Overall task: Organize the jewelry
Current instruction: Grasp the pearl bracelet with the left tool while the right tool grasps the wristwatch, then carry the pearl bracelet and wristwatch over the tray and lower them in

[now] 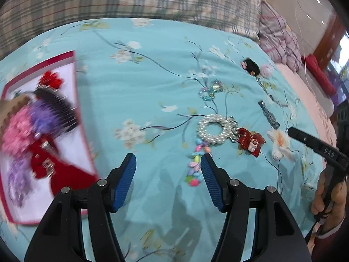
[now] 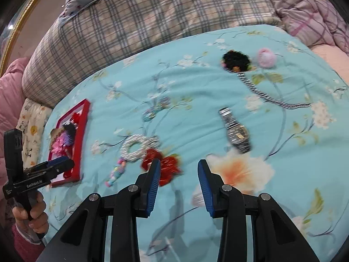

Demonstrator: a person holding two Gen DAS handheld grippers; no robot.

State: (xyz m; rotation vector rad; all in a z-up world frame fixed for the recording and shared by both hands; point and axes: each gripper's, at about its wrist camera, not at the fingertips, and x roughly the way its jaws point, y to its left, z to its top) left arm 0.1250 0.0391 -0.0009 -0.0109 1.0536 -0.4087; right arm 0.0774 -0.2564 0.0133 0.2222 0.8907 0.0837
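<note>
Jewelry lies spread on a turquoise floral bedspread. A red-rimmed box at the left holds several hair pieces; it also shows in the right wrist view. My left gripper is open and empty, just left of a pastel bead string below a pearl ring. A red bow clip and a white flower clip lie to the right. My right gripper is open and empty, between the red bow clip and the flower clip. A steel watch lies beyond.
A black hair puff, a pink puff and a silver chain lie at the far right. A sequin clip lies mid-bed. Plaid pillows line the far edge. My right gripper's body stands at the bed's right side.
</note>
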